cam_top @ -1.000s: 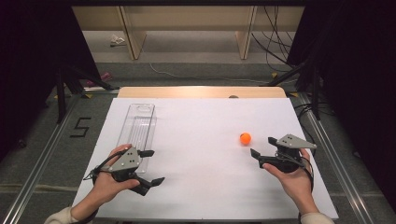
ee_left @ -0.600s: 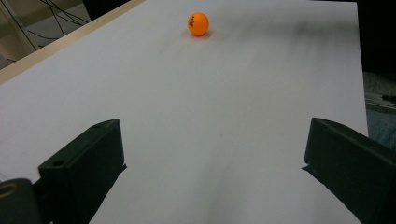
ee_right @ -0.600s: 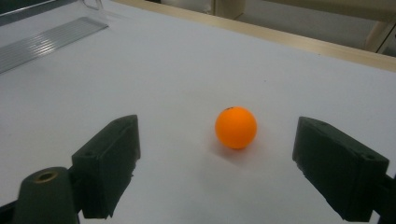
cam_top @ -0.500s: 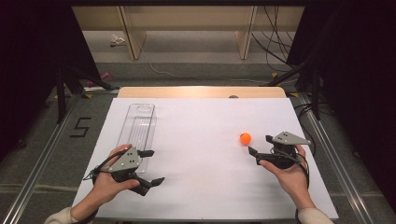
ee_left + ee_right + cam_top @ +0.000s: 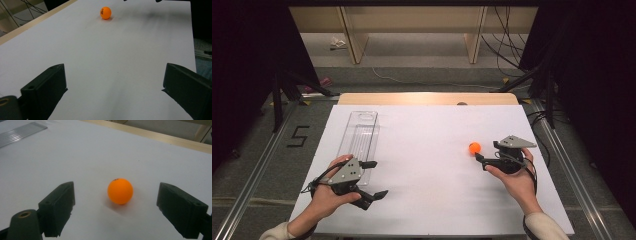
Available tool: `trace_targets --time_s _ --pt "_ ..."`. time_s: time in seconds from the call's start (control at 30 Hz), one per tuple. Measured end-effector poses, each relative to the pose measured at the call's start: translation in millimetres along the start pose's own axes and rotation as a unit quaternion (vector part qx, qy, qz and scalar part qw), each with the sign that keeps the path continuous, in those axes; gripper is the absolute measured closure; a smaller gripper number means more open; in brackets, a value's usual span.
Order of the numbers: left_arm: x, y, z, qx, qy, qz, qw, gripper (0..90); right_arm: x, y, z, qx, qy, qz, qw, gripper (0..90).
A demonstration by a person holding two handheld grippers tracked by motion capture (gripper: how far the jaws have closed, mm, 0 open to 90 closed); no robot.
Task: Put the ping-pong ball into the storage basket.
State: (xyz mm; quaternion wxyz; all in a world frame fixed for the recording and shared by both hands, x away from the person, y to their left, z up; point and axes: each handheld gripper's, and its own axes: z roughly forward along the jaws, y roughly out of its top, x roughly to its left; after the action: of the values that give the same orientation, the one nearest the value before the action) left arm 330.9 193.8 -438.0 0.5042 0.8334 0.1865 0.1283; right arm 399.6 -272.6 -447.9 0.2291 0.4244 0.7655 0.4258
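A small orange ball (image 5: 474, 147) rests on the white table sheet (image 5: 432, 200), right of centre. My right gripper (image 5: 486, 152) is open, its tips just behind the ball and not touching it. In the right gripper view the ball (image 5: 120, 191) lies close ahead, centred on the gap of the right gripper (image 5: 116, 189). My left gripper (image 5: 380, 178) is open and holds nothing at the front left. From the left gripper view the ball (image 5: 105, 12) is far off across the sheet, beyond the spread left gripper (image 5: 113, 73).
A long clear plastic tray (image 5: 360, 135) lies along the left side of the sheet, just beyond my left hand; its ribbed end (image 5: 20, 133) appears far off in the right gripper view. A wooden table edge (image 5: 427, 98) runs along the back.
My right gripper has moved forward and slightly left, closing the distance to the orange ball. The left gripper and the ball have stayed where they were.
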Motion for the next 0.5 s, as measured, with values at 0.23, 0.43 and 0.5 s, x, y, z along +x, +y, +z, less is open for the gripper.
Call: trace_targets --time_s 0.23,0.43,0.5 --pt "0.0 -0.1 0.0 -0.001 0.0 0.0 1.0 4.4 -1.7 1.9 9.1 0.006 0.0 -0.002 1.0 16.1" --pt "0.0 -0.1 0.0 0.0 0.0 -0.001 1.0 4.4 -1.8 4.0 17.3 0.012 0.0 -0.004 0.9999 16.1" --pt "0.1 -0.1 0.0 0.0 -0.001 0.0 1.0 4.4 -1.8 4.2 18.3 0.012 0.0 -0.005 0.9999 16.1"
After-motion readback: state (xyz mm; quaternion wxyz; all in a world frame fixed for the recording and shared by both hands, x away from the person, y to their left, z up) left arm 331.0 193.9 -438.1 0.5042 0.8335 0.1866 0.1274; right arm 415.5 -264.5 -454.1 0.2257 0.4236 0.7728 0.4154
